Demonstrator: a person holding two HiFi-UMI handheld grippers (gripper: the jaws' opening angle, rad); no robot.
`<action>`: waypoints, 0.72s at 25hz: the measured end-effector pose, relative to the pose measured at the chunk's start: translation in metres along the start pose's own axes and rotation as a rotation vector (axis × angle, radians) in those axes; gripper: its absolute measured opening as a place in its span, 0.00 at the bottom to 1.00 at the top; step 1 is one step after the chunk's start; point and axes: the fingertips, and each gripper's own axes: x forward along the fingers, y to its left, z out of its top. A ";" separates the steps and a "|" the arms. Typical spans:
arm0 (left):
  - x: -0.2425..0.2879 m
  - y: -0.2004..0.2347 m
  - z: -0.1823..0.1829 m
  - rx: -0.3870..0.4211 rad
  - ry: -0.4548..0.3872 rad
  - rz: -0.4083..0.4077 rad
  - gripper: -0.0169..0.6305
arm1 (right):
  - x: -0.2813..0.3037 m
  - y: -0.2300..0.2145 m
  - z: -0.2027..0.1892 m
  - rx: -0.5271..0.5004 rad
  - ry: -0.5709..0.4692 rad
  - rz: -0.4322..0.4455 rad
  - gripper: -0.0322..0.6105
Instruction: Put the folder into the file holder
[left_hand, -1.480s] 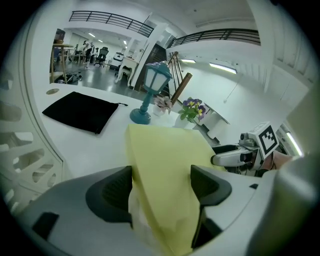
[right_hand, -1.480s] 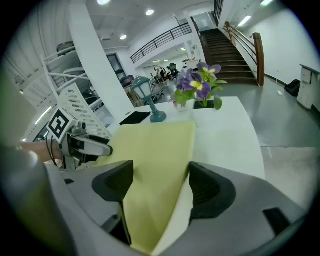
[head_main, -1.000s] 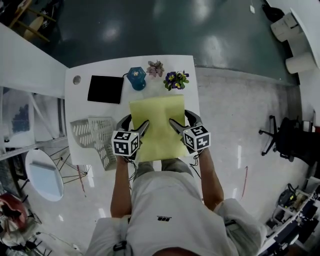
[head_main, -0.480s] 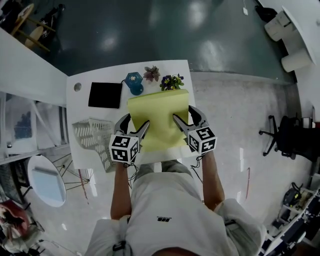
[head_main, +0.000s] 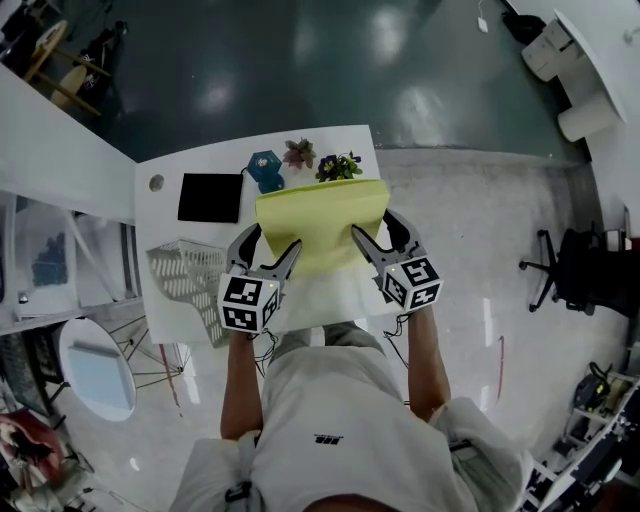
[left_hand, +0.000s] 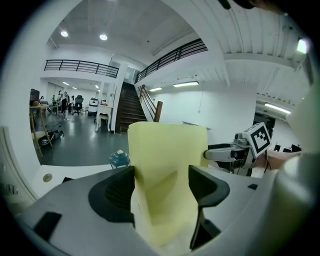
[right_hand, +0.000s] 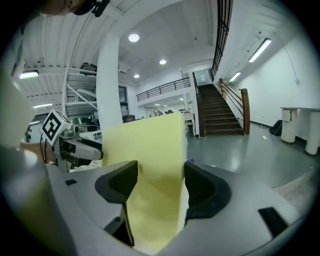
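Observation:
A yellow folder (head_main: 320, 225) is held off the white table (head_main: 160, 215), tilted with its far edge raised. My left gripper (head_main: 270, 242) grips its near left part, and the sheet fills the gap between the jaws in the left gripper view (left_hand: 167, 170). My right gripper (head_main: 375, 228) has the near right part between its jaws, which are closing with the pads on the folder (right_hand: 150, 165). The white mesh file holder (head_main: 185, 275) lies on the table to the left of the left gripper.
A black pad (head_main: 210, 197), a blue object (head_main: 264, 165) and two small potted plants (head_main: 298, 153) (head_main: 338, 166) stand along the table's far side, just beyond the folder. The table's right edge is beside my right gripper. A round white stool (head_main: 95, 365) stands lower left.
The folder has come up off the table, its far edge swinging up toward the camera. Both grippers rose with it and spread slightly apart.

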 end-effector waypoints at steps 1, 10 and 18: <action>-0.001 -0.002 0.003 0.013 -0.007 -0.002 0.56 | -0.002 -0.001 0.002 0.001 -0.010 -0.003 0.51; -0.014 -0.027 0.004 0.115 -0.062 -0.064 0.56 | -0.027 -0.004 -0.009 0.029 -0.073 -0.022 0.50; -0.027 -0.038 -0.005 0.161 -0.090 -0.116 0.54 | -0.044 0.004 -0.021 0.019 -0.090 -0.035 0.50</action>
